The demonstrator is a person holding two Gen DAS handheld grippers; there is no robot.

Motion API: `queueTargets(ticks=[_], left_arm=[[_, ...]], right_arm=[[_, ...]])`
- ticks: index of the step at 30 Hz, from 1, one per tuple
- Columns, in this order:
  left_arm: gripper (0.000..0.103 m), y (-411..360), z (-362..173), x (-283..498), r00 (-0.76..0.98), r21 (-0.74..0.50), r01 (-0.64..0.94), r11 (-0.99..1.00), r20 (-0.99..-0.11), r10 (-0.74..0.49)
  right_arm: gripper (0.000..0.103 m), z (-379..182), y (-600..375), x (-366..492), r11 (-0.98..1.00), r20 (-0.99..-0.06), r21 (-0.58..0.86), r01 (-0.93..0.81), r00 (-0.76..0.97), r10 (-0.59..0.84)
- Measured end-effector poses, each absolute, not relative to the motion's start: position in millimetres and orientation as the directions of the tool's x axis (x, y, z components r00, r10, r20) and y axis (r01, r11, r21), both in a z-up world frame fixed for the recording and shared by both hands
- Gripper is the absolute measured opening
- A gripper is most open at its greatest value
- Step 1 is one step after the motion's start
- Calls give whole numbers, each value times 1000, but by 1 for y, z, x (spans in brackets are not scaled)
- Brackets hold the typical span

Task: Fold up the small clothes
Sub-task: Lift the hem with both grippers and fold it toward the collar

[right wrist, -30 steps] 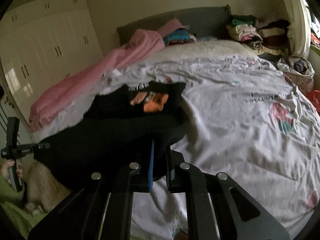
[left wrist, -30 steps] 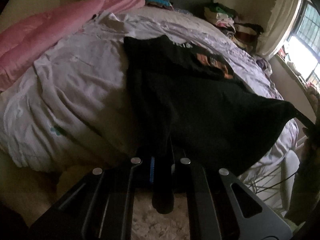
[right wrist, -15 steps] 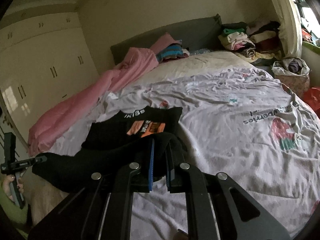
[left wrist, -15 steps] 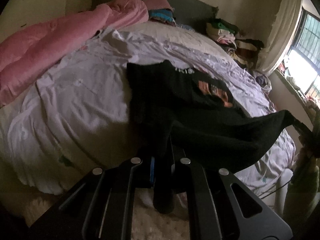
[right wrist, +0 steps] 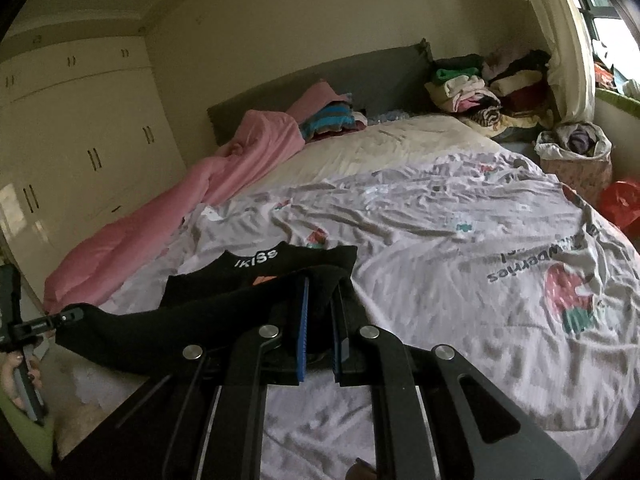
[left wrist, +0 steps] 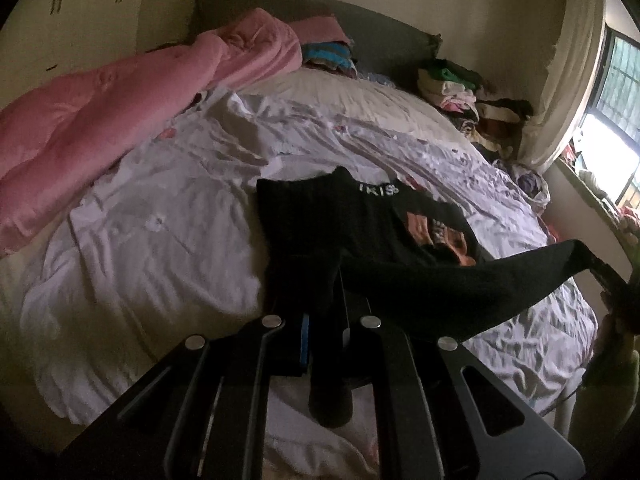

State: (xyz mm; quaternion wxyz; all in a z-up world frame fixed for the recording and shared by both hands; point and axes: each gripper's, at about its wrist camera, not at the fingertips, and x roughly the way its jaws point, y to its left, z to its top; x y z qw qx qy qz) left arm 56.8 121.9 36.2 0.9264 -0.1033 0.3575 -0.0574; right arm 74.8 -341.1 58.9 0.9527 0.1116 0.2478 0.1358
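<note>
- Beside the far right corner of the bed [right wrist: 460, 216]: pale fabric basket [right wrist: 576, 168] on the floor, stuffed with crumpled clothes, purple and white pieces showing at the rim.
- Along the grey headboard [right wrist: 360, 76]: loose heap of folded clothes [right wrist: 480, 92] at the right end, in no container; pink quilt [left wrist: 120, 112] bunched along the left side.
- On the wrinkled printed sheet [right wrist: 480, 264], near the foot of the bed: black T-shirt [left wrist: 360, 232], collar end flat, white lettering and orange print facing up.
- Left claw [left wrist: 324, 320] pressed together on one black hem corner; right claw [right wrist: 320, 320] pinching the other corner between blue pads.
- Hem edge stretched as a taut band between the two claws, lifted clear of the sheet.
- Compared with a second ago: hem carried higher and further toward the collar, more of the lower body doubled over, orange print now half hidden in the right wrist view, headboard and wardrobe [right wrist: 60, 140] further into view.
- Long axis of the shirt running from foot toward headboard, collar pointing at the headboard; folded hem band lying crosswise to it.
</note>
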Motion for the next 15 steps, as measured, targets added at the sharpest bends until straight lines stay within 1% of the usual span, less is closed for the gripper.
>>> queueTargets(ticks=[7,12,15], left_arm=[[2,132,37,80,750,-270,20,963,-632,-193],[2,134,39,94,764,-270,18,963,-618,-187],[2,136,38,103,768,-272,12,962,-613,-183]], right_arm=[[8,62,-336,92,948,-438,260,-183,853,284],[8,62,-331,105,957,-435,235,-168,863,258],[8,63,-330,115,956,-433,244,-161,864,256]])
